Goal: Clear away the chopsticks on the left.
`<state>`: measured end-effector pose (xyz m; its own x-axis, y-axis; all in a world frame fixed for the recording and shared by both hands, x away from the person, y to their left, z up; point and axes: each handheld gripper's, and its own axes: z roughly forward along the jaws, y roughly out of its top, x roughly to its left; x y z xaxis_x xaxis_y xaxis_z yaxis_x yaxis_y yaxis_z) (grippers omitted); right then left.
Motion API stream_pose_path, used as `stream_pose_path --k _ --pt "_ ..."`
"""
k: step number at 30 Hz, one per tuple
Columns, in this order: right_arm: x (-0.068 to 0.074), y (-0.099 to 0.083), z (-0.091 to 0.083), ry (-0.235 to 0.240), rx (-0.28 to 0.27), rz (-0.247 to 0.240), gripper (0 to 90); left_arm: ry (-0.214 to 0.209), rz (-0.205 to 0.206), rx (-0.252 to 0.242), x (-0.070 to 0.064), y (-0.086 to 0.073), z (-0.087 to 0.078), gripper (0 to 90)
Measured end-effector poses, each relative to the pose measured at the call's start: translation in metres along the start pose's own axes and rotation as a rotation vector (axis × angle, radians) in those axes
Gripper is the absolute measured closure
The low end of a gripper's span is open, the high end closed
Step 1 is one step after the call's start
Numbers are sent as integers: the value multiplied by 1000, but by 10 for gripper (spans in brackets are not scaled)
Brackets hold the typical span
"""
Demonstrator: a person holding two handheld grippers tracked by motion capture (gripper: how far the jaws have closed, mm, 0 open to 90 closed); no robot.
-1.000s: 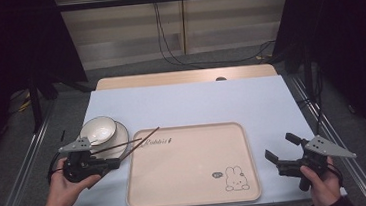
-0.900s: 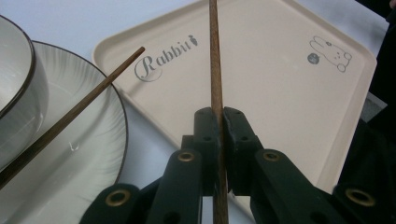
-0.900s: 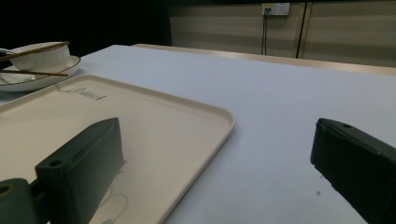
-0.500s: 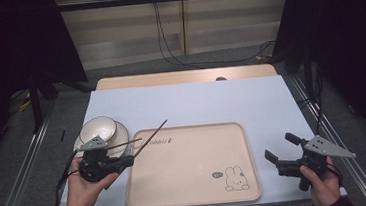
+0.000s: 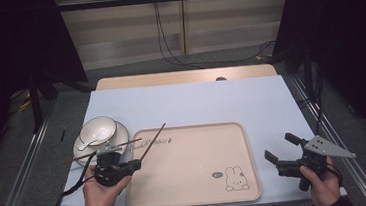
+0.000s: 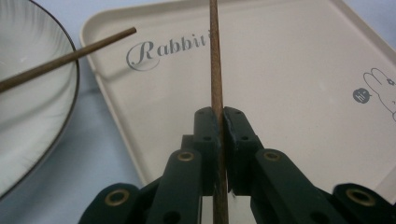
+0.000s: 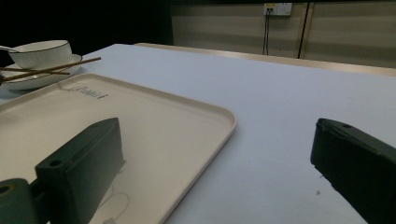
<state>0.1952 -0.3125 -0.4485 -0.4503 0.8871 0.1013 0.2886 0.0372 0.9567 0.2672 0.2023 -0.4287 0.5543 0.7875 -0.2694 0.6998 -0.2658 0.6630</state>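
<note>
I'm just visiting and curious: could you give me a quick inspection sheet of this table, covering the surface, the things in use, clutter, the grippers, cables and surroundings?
Surface: pale blue table, wooden strip along its far edge.
Job's things: one chopstick clamped in the left gripper, angled over the tray; a second chopstick lies across the plate, which carries a bowl with a spoon.
Clutter: nothing seen.
Grippers: left shut on chopstick; right gripper open, beside the tray.
Cables: one trails from the left gripper; others hang down the back wall.
Surroundings: dark curtains, metal rails.
</note>
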Motion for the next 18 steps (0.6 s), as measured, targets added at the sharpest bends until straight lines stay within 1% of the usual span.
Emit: stream_pose_path --k 2,3,5,7,9,12,13,15,18 --pt "0 0 0 -1 -1 5 20 28 -1 11 -1 -3 3 846" --pt "0 0 0 1 -1 1 20 34 -16 10 -1 -5 5 846" --pt "0 0 0 2 -2 -4 20 33 -33 24 2 -8 7 846" --pt "1 0 0 4 1 0 20 47 -41 35 6 -10 10 846" --pt "1 0 0 6 0 -5 20 54 -59 28 8 -10 10 846" --pt "1 0 1 8 2 -3 21 70 -67 37 8 -11 13 846" --pt "1 0 1 7 3 -2 21 69 -67 56 8 -11 16 846" --pt "1 0 1 7 2 -3 21 74 -76 79 7 -13 20 846" --pt "1 0 1 6 2 -3 21 94 -88 84 8 -12 22 846"
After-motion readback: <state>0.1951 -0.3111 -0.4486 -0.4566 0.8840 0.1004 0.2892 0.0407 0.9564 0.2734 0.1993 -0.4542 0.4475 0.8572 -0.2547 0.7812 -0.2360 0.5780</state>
